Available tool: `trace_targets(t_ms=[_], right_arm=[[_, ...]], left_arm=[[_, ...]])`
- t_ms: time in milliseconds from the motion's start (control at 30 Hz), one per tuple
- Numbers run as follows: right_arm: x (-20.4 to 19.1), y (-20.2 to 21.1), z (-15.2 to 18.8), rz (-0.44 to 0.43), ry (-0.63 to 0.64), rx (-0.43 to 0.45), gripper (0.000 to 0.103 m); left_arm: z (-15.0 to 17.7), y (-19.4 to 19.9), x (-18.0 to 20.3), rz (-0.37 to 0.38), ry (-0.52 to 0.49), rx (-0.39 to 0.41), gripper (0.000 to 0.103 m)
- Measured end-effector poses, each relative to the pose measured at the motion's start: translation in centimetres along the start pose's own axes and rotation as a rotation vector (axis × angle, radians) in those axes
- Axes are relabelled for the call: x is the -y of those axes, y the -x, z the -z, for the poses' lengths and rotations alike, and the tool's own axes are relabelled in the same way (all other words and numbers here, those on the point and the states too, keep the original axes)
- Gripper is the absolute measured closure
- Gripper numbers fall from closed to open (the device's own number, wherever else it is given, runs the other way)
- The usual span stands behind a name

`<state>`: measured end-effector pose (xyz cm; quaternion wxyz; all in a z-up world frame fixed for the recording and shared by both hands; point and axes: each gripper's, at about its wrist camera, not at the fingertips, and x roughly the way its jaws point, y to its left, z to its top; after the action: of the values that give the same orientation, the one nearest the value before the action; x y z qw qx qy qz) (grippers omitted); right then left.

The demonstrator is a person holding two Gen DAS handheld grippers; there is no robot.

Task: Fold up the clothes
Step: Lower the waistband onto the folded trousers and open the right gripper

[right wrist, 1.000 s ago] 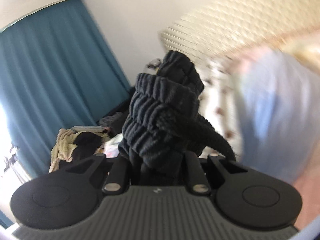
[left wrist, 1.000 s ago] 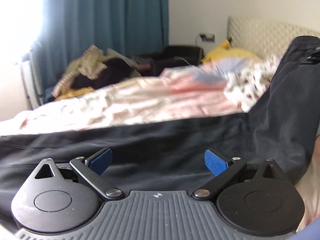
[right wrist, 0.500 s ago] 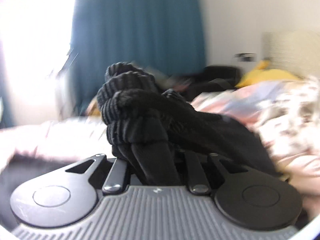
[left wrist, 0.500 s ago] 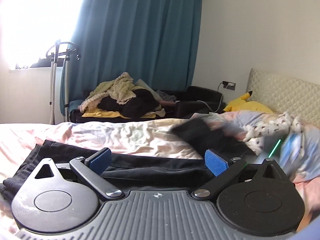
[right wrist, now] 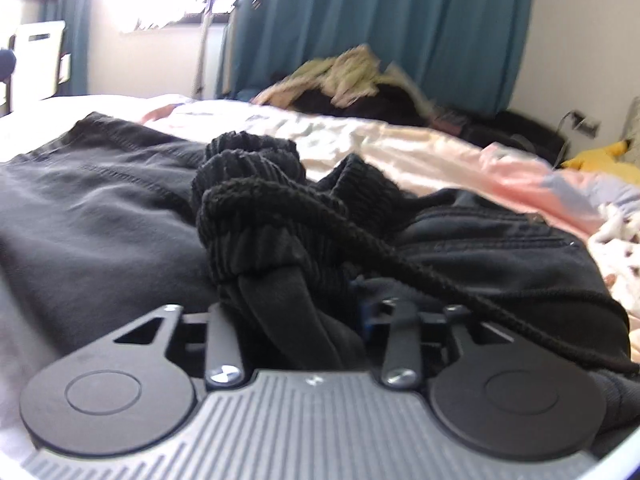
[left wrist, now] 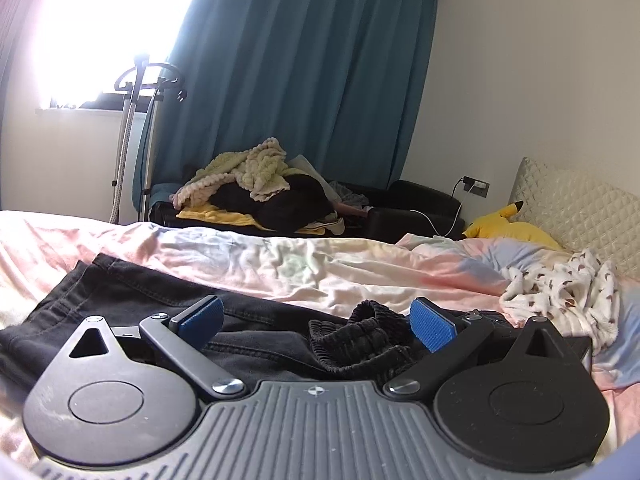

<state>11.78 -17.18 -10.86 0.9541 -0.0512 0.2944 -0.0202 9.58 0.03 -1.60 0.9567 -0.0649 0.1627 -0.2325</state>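
Observation:
Black trousers lie flat across the bed. Their ribbed waistband is bunched on top of the flat cloth, between the blue pads of my left gripper, which is open and holds nothing. In the right wrist view the same waistband rises in a ribbed lump just ahead of my right gripper, which is shut on the black cloth below it. A black drawstring trails off to the right. The flat trouser leg spreads to the left.
The pastel pink bedspread runs behind the trousers. A white spotted garment and a yellow plush toy lie at the right by the quilted headboard. Beyond the bed are a dark sofa piled with clothes, a teal curtain and a garment steamer stand.
My right gripper has swung the waistband from high in the air down onto the flat trousers. The hanging black cloth at the right of the left wrist view has dropped onto the bed.

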Motion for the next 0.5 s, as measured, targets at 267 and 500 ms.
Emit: trace_targets(t_ms=[267,500], right_arm=[[7.6,8.3,-0.4,-0.197,-0.185,-0.013,0.015],[12.6,10.2,2.0,0.131,-0.250,0.178,0.015]], left_arm=[[2.7,-1.5,2.3,0.002,-0.102,-0.047,0.003],[4.6,-3.6,4.3,-0.033,-0.087,-0.093,0.015]])
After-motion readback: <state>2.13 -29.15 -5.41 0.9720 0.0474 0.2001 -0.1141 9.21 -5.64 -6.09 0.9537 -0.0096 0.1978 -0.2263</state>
